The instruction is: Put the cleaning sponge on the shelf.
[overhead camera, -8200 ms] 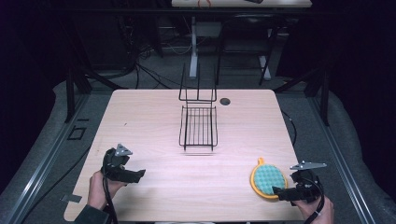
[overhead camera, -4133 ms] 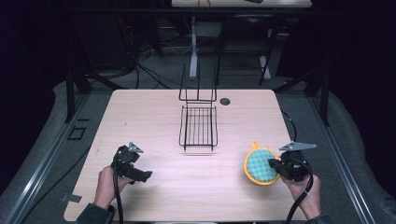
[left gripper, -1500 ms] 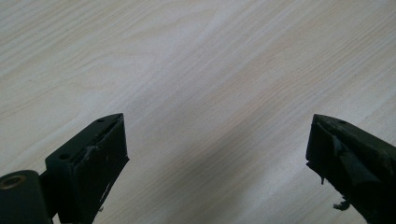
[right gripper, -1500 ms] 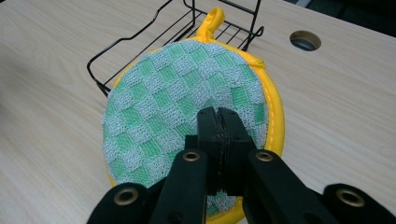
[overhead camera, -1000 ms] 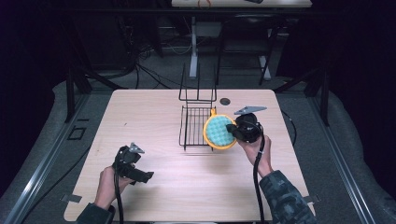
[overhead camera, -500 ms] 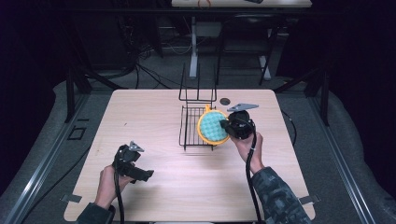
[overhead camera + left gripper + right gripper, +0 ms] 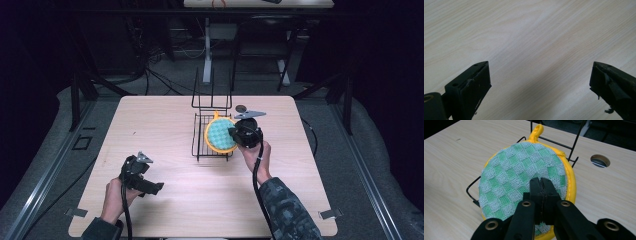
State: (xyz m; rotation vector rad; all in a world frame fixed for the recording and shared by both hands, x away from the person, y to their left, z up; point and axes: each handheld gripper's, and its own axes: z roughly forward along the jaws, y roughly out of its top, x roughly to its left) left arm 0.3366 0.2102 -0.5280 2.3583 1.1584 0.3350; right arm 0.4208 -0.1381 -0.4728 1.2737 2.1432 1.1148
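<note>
No brand, label or legible writing appears on any item.

Right gripper (image 7: 239,134): held in the right hand (image 7: 256,153), forearm reaching forward over the tabletop (image 7: 160,125), sleeve in a camouflage pattern. The grey three-cornered plate sits on top of the body. In the right gripper view the jaws are clenched on the pot holder (image 7: 524,182), pinching the cloth edge-on near its lower rim; the two black jaws meet with only the fabric between them.

Pot holder: a round, flat pad. Its face is a woven checkerboard of green and pale grey squares with a coarse knitted texture. A yellow fabric border runs around the rim and ends in a yellow hanging loop on the side farthest from the jaws. The pad extends ahead of the jaws, tilted, over the wire rack (image 7: 205,135).

Wire rack: thin black metal rod, a flat grid tray with an upright frame at its far end. It lies directly beyond and beneath the pad. Whether the pad touches the wires cannot be told.

Left gripper (image 7: 146,182): held low in the left hand (image 7: 116,197), near the tabletop's near edge. Its jaws are released, standing wide apart with only bare pale wood-grain laminate between them.

A round cable hole (image 7: 600,160) lies ahead and right of the right jaws.
</note>
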